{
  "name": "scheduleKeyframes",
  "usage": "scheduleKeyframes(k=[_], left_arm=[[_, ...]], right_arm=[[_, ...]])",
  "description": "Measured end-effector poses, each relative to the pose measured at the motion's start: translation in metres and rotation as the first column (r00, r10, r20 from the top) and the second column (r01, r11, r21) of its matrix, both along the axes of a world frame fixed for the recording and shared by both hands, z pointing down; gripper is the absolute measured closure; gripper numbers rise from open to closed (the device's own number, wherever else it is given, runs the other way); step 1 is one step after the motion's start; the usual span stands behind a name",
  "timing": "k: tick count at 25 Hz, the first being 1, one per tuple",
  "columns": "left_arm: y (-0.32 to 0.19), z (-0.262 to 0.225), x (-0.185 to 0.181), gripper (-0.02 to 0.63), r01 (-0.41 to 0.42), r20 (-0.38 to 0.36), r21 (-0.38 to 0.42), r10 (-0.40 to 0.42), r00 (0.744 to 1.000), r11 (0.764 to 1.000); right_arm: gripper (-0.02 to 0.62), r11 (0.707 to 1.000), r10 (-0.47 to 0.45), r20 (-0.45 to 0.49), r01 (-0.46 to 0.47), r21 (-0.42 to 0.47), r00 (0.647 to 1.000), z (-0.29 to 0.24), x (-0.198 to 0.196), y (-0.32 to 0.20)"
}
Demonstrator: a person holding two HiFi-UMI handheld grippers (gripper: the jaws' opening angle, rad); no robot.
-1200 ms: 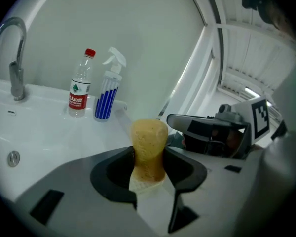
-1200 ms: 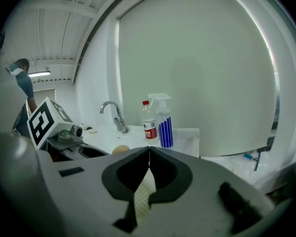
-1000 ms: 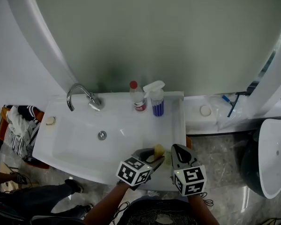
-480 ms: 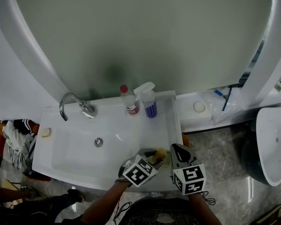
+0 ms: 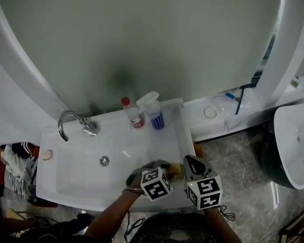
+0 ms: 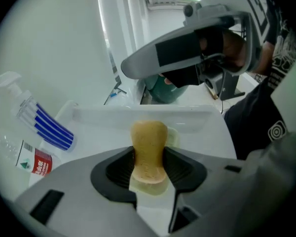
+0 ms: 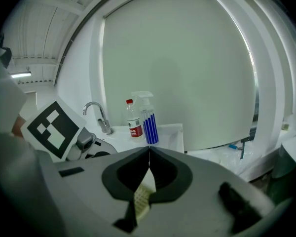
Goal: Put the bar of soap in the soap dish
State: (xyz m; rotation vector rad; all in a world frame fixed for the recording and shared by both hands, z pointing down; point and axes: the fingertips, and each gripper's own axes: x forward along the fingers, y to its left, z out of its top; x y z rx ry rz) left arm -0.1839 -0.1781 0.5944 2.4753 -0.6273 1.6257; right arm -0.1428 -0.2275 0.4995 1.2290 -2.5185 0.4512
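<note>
1. At about nine o'clock in the head view, a heap of striped clothing point(image 5: 14, 162) lies just beside the white sink point(image 5: 76, 173). A small pale item point(image 5: 47, 155) sits on the sink's left rim.
2. The chrome faucet point(image 5: 71, 121) stands at the basin's ten o'clock. The drain point(image 5: 105, 161) is near the basin's middle.
3. On the back rim, at about one o'clock, a red-capped bottle point(image 5: 132, 115) and a blue-striped spray bottle point(image 5: 153, 111) stand upright side by side.
4. At the basin's five o'clock corner, the left gripper point(image 5: 168, 169) is clamped on the bar of soap point(image 6: 148, 142). The yellow-orange bar stands on end between the black pads.
5. The pale green soap dish point(image 6: 173, 137) lies directly under and behind the soap on the sink's rim. Whether the two touch cannot be told.
6. The right gripper point(image 7: 149, 152) is just beside the left one, at its three o'clock. Its jaws meet tip to tip. A pale ribbed piece shows through the slit below the tips, and whether it is pinched is unclear.
7. Farther right, a small round item point(image 5: 210, 113) rests on a white ledge. A white bowl point(image 5: 296, 146) sits at the head view's three o'clock.
</note>
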Motion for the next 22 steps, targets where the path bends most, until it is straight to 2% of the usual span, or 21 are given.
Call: scheduleKeyframes(k=[4, 9, 17, 22], left_arm=[[0.004, 0.004, 0.004, 0.419, -0.110, 0.062, -0.031, 0.111, 0.992, 0.993], [0.002, 0.008, 0.005, 0.423, -0.183, 0.109, -0.044, 0.187, 0.976, 0.982], [0.000, 0.009, 0.009, 0.431, -0.252, 0.134, -0.025, 0.253, 0.958, 0.967], [-0.001, 0.008, 0.007, 0.428, -0.244, 0.108, -0.011, 0.244, 0.964, 0.970]], right_arm=[[0.583, 0.999, 0.032, 0.006, -0.032, 0.002, 0.999, -0.001, 0.004, -0.003], [0.583, 0.998, 0.064, 0.005, -0.064, -0.010, 0.998, 0.003, 0.011, -0.001], [0.583, 0.995, 0.098, -0.004, -0.098, -0.012, 0.995, 0.003, 0.019, -0.001], [0.583, 0.996, 0.091, -0.014, -0.091, -0.020, 0.996, 0.006, 0.016, 0.000]])
